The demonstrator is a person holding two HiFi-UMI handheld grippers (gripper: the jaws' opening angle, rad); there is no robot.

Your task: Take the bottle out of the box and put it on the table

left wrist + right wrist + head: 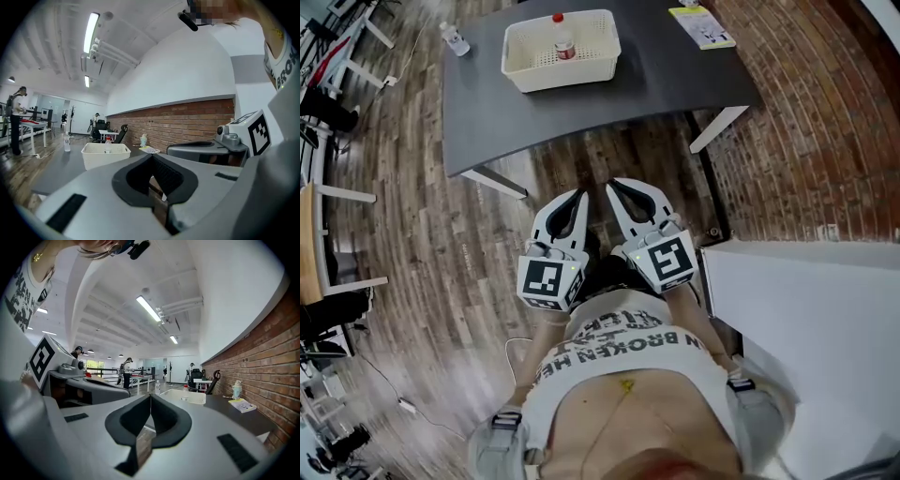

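Bottle [564, 42], red-capped, stands upright inside the white box [525, 77]. The box sits on the dark table [675, 80], left of centre, back from the near edge. Left gripper [578, 198] and right gripper [615, 187] are short of that edge, jaws together, empty.

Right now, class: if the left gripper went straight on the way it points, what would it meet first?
Probably the near edge of the dark table, before the basket; height is unclear, so the left gripper might pass beneath.
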